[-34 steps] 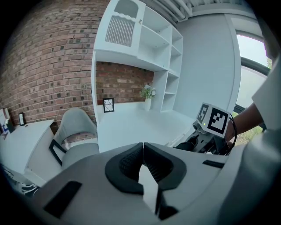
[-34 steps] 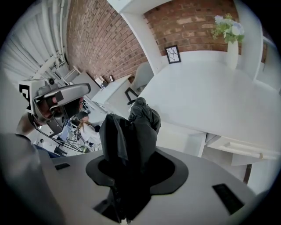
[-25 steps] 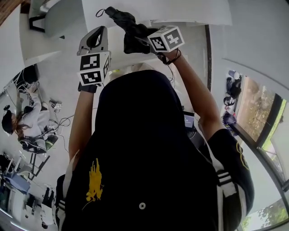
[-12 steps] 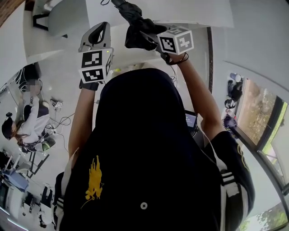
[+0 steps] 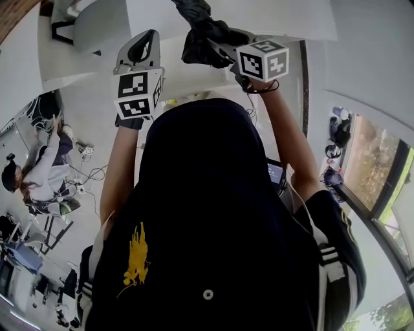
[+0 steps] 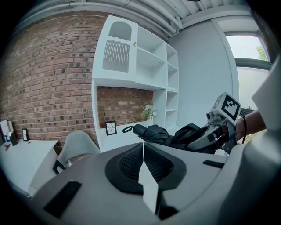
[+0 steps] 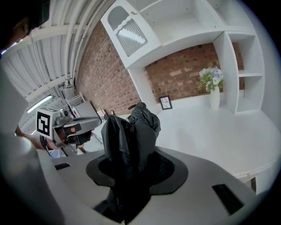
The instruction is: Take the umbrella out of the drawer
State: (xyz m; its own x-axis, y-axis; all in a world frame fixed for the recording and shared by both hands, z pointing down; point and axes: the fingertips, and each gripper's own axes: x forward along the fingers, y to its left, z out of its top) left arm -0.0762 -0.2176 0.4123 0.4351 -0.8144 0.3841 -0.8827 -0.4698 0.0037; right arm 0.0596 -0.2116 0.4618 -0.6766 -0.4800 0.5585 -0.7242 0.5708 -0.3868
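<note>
A black folded umbrella point(image 5: 200, 32) is lifted in front of me, above the white counter point(image 5: 284, 19). My right gripper point(image 5: 210, 45) is shut on its bunched fabric. In the right gripper view the umbrella point(image 7: 134, 132) rises out of the right gripper point(image 7: 131, 165), handle end pointing away. My left gripper point(image 5: 143, 39) is held up to the umbrella's left, apart from it. In the left gripper view the left gripper point(image 6: 143, 147) is shut with nothing in it, and the umbrella point(image 6: 153, 132) and right gripper point(image 6: 219, 127) lie beyond. No drawer is in view.
A white shelf unit point(image 6: 131, 83) stands against a brick wall. On its counter point(image 7: 219, 127) are a vase of flowers point(image 7: 210, 85) and a small picture frame point(image 7: 166, 102). A grey chair point(image 6: 74, 147) stands at the left. People point(image 5: 39, 174) sit far left.
The right gripper has carried the umbrella upward, toward the top edge of the head view. The left gripper has hardly moved.
</note>
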